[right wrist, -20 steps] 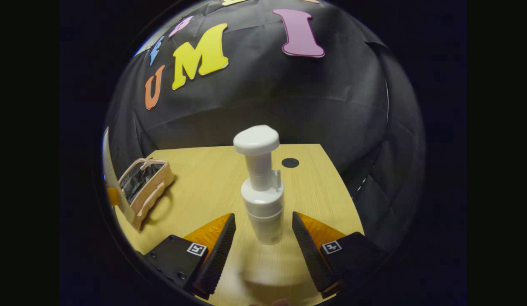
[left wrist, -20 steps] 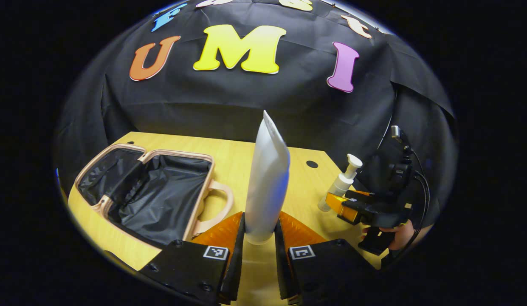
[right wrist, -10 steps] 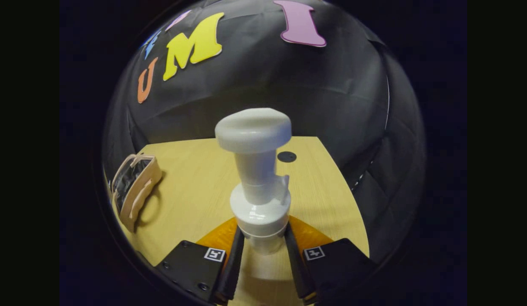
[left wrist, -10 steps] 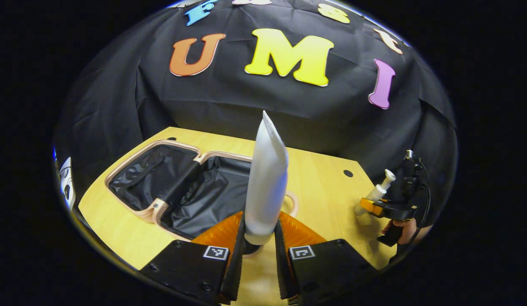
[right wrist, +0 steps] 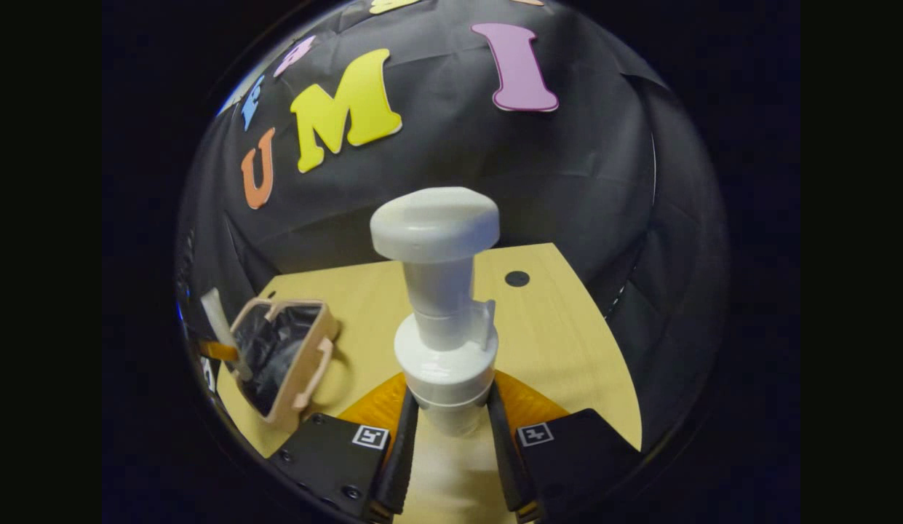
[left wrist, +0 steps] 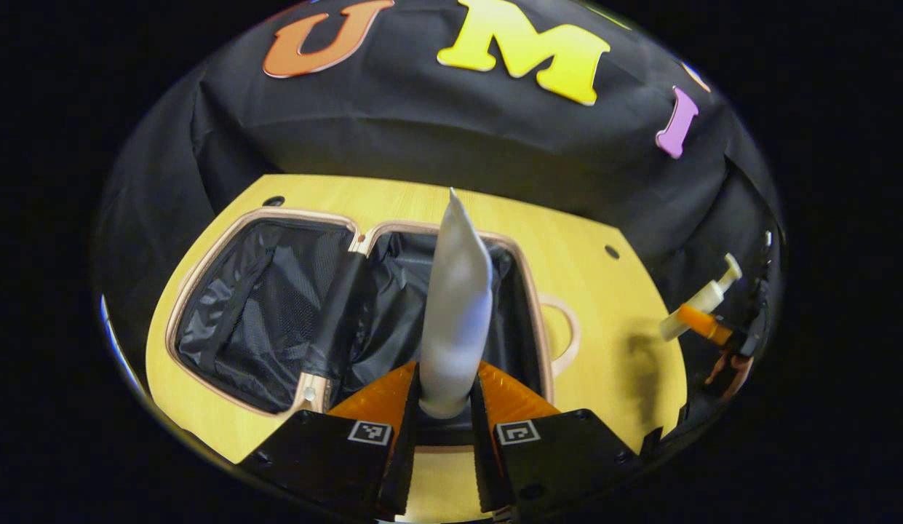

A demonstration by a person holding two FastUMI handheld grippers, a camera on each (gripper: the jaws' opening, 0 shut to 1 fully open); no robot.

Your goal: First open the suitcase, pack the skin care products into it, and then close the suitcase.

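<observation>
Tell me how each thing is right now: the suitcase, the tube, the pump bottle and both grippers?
suitcase: open flat on the table, nothing packed yet.
tube: held upright over the suitcase.
pump bottle: held upright above the table.
left gripper: shut on the tube.
right gripper: shut on the pump bottle.

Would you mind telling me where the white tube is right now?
In the left gripper view, the white tube stands upright, clamped in the left tool above the open suitcase.
</observation>
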